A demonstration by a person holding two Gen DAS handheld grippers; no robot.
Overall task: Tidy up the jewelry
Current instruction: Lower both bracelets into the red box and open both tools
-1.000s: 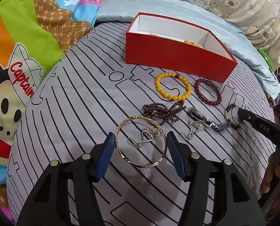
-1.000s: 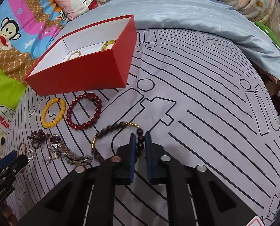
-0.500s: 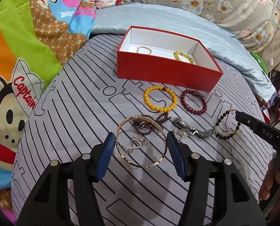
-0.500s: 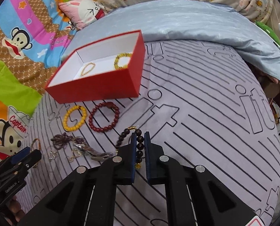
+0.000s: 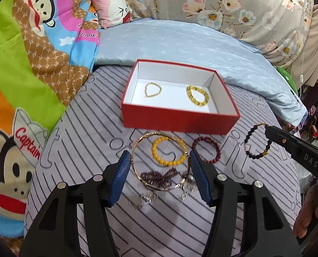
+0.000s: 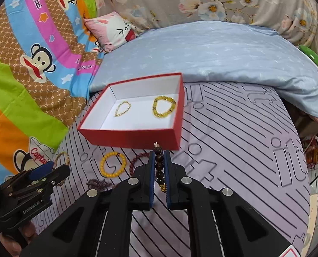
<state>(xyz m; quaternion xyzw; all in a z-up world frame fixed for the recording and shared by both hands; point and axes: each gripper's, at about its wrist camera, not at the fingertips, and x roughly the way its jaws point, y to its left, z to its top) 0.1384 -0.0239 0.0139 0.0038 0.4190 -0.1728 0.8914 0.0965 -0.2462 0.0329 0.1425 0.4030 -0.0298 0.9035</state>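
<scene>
Gold-coloured bangle [image 5: 160,161] sat gripped between the blue pads [image 5: 119,177] of the left gripper [image 5: 160,167] in the left wrist view, jaws spread wide to the bangle's full width and clamped on its 2 sides, ring lying roughly flat w/ its opening facing up. Red box [image 5: 178,120] lay straight ahead of the tool, long axis running left-right across the view, near wall facing the gripper. Inside were 2 pieces already: a thin gold bracelet [image 5: 153,90] toward the left end and a chunky yellow one [image 5: 197,95] toward the right end. On the striped grey bedcover [image 5: 77,150] betw. box and gripper lay a yellow bead bracelet [image 5: 168,152], a dark red bead bracelet [image 5: 206,151], a purple bead strand [image 5: 156,176] and blurred silver chains. Off to the right the right gripper [image 5: 266,128] held a dark bead bracelet [image 5: 256,144] hanging clear of the cover.

Right wrist view: right gripper [image 6: 159,156] was clenched narrow on the dark bead bracelet [image 6: 159,166], beads stacked in a line betw. the pads, a gold charm at the lower end. Red box [image 6: 135,137] lay just ahead and slightly left, its near-right corner closest to the fingertips; left gripper [image 6: 41,171] showed at the lower left, farther from the box. Judged from this, the right gripper was nearer, and the move hinged on going forward and up over the near wall, then releasing into the bare white floor near the box's front.
</scene>
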